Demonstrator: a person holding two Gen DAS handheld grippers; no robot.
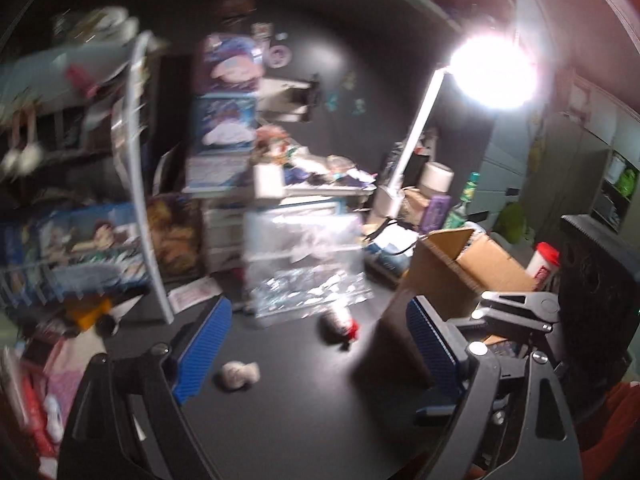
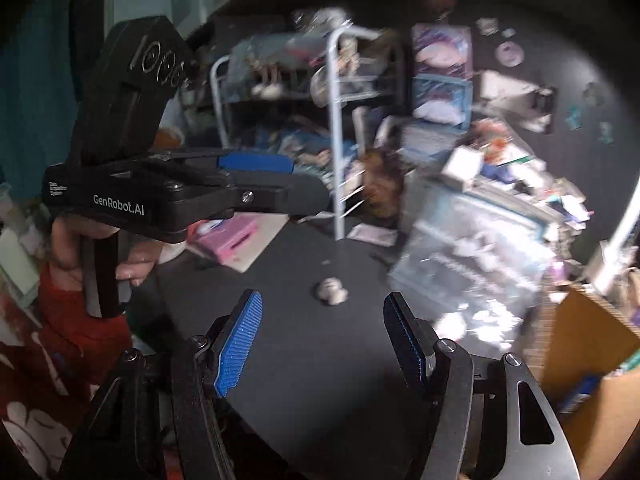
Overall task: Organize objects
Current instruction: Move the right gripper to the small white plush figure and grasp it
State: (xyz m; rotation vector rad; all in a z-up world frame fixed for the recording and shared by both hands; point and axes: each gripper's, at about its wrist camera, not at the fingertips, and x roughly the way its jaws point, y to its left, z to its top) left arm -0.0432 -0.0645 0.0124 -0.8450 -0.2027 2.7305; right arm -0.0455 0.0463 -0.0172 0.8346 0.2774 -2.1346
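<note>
Both views are motion-blurred. My left gripper (image 1: pixel 316 352) is open and empty above a black table (image 1: pixel 304 420). A small pale crumpled object (image 1: pixel 237 375) lies on the table between its fingers, below them. A small dark object with a red spot (image 1: pixel 341 325) lies further off. My right gripper (image 2: pixel 320 340) is open and empty. The same pale object (image 2: pixel 332 290) lies ahead of it. The left gripper (image 2: pixel 256 180) also shows at left in the right wrist view, held in a hand.
An open cardboard box (image 1: pixel 460 268) stands at right, also in the right wrist view (image 2: pixel 592 352). A clear plastic bin (image 1: pixel 304 256) sits behind the table's middle. A white wire shelf (image 1: pixel 136 184) with clutter stands at left. A bright desk lamp (image 1: pixel 492 68) shines at right.
</note>
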